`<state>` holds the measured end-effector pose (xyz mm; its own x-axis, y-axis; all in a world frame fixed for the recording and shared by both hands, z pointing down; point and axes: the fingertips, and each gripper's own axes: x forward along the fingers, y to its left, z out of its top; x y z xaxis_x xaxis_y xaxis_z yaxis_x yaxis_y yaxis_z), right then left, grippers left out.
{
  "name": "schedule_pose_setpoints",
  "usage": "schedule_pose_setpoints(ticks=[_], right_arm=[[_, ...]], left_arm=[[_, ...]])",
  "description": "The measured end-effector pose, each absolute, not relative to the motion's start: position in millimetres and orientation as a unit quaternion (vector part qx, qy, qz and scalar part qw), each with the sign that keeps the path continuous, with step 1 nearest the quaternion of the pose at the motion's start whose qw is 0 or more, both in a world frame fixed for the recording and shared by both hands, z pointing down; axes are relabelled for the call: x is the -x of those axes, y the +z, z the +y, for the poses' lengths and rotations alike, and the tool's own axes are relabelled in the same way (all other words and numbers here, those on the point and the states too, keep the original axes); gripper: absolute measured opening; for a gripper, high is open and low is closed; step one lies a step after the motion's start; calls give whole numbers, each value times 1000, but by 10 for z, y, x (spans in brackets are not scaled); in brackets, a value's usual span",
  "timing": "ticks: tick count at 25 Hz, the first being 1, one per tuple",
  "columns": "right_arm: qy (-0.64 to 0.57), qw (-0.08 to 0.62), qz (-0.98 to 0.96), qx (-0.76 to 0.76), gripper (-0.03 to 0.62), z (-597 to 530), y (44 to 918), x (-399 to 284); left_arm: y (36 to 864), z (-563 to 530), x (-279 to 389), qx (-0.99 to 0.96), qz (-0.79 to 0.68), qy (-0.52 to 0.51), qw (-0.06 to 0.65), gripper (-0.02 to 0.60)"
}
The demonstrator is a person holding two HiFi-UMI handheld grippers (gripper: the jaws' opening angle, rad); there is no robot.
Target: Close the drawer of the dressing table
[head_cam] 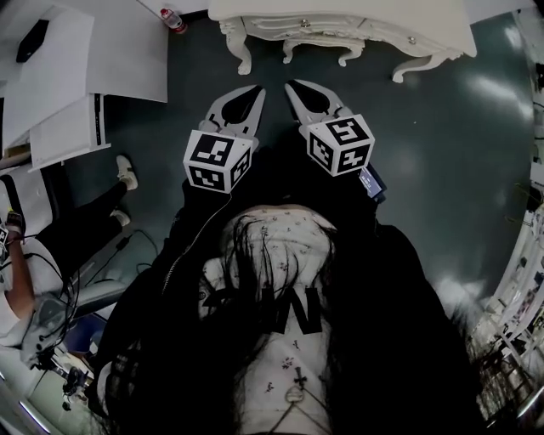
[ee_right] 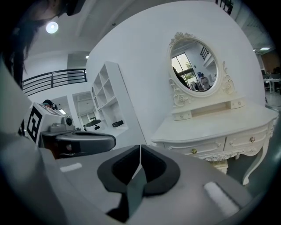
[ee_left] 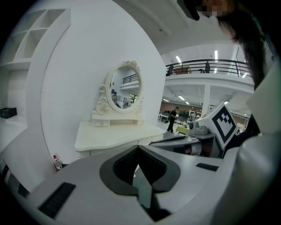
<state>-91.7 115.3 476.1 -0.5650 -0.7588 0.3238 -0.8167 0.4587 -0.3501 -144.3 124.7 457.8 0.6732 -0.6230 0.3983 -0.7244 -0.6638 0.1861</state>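
Note:
The white dressing table (head_cam: 340,15) stands on curved legs at the top of the head view, across a stretch of dark floor from me. Its oval mirror (ee_right: 193,66) and two drawer fronts with gold knobs (ee_right: 193,150) show in the right gripper view, where both fronts look flush with the frame. My left gripper (head_cam: 258,90) and right gripper (head_cam: 290,85) are held side by side at chest height, pointing at the table and short of it. The jaws of both are shut with nothing between them, as the left gripper (ee_left: 138,147) and right gripper (ee_right: 140,146) views show.
White desks (head_cam: 85,51) stand at the left, with a red-capped bottle (head_cam: 172,19) on the floor near the table's left leg. A seated person's shoes (head_cam: 126,172) and cables lie at the left. A white shelf unit (ee_right: 105,96) stands beside the curved wall.

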Motion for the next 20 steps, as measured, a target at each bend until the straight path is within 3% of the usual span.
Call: schedule_pose_setpoints(ticks=[20], right_arm=[[223, 76, -856, -461, 12, 1286, 4755, 1135]], left_arm=[[4558, 1354, 1551, -911, -357, 138, 155, -5]])
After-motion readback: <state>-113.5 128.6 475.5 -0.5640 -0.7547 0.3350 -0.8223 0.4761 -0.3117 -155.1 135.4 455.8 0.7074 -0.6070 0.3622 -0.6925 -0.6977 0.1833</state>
